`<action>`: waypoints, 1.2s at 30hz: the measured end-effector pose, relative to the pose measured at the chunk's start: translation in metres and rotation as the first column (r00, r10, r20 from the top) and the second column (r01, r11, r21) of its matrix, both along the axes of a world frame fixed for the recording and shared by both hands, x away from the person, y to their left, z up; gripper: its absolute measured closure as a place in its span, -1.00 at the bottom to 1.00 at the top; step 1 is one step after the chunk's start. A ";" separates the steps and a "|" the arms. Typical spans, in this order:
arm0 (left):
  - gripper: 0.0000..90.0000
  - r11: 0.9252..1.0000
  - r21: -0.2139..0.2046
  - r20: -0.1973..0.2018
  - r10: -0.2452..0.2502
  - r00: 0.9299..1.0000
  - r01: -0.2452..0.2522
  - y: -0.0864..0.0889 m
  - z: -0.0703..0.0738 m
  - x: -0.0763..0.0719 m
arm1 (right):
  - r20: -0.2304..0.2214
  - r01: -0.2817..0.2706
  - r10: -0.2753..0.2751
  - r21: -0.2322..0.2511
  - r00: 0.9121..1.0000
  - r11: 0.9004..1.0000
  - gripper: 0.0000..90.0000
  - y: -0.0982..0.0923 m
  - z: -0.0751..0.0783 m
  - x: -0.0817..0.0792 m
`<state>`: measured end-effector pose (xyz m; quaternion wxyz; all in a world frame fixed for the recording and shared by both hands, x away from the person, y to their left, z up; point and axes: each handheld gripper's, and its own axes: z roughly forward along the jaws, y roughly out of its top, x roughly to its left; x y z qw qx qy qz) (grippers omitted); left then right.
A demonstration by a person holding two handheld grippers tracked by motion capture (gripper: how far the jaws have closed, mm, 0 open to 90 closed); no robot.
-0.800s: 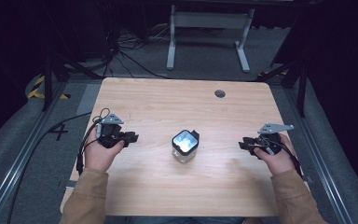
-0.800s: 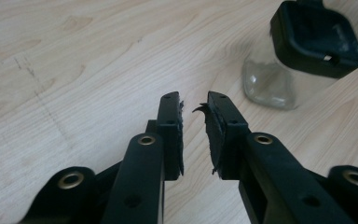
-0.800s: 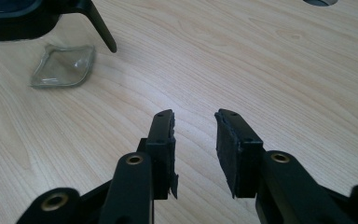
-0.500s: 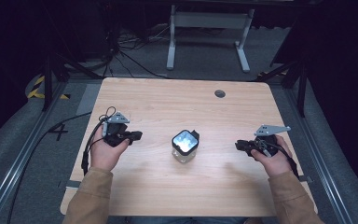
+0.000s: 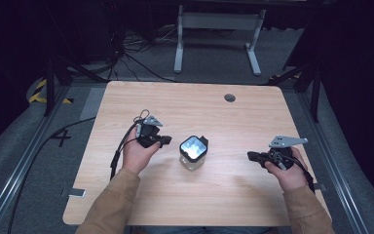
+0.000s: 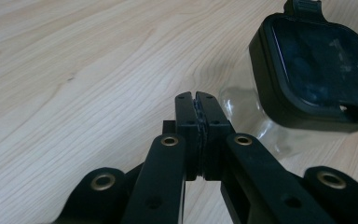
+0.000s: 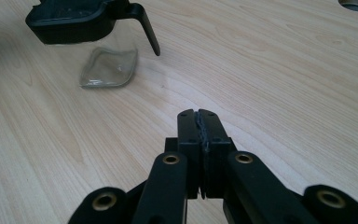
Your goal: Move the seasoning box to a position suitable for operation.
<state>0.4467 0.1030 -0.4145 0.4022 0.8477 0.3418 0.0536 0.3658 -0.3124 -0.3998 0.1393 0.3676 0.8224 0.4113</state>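
Note:
A clear square jar [image 5: 193,155] with a black lid [image 5: 194,146] stands upright in the middle of the wooden table [image 5: 214,107]. My left gripper [image 5: 167,140] is just left of the jar, a short gap away, its jaws pressed together with nothing between them. In the left gripper view the lid [image 6: 314,70] and glass wall sit close at the upper right of my shut left gripper [image 6: 198,97]. My right gripper [image 5: 250,156] is off to the jar's right, farther away, also shut and empty. In the right gripper view my right gripper [image 7: 198,113] points at the jar [image 7: 107,65] at the upper left.
A round cable hole [image 5: 230,97] is near the table's far edge. A white metal stand [image 5: 217,22] and cables lie on the dark floor beyond the table. Each gripper's cable trails back along the person's forearm.
My left gripper has moved right, closer to the jar. My right gripper has drifted slightly left and toward the near edge. The jar has not moved.

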 end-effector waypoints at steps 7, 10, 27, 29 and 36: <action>0.96 0.998 0.039 -0.019 -0.054 0.998 0.055 -0.021 -0.004 -0.002 | 0.008 0.008 -0.008 0.012 1.000 1.000 0.98 -0.005 0.001 -0.003; 0.96 0.996 0.047 -0.018 -0.079 0.997 0.079 -0.025 -0.004 -0.005 | 0.008 0.012 -0.012 0.017 1.000 1.000 0.97 -0.006 0.002 -0.004; 0.96 0.982 0.080 -0.059 -0.166 0.984 0.171 -0.047 -0.002 -0.030 | 0.013 0.010 -0.010 0.011 1.000 1.000 0.94 -0.006 0.004 -0.001; 0.96 0.978 0.089 -0.059 -0.186 0.981 0.191 -0.052 -0.003 -0.032 | 0.015 0.011 -0.011 0.016 1.000 1.000 0.94 -0.006 0.004 -0.001; 0.92 0.964 0.102 -0.080 -0.239 0.968 0.246 -0.066 -0.004 -0.041 | 0.020 0.012 -0.013 0.011 1.000 1.000 0.94 -0.008 0.005 -0.001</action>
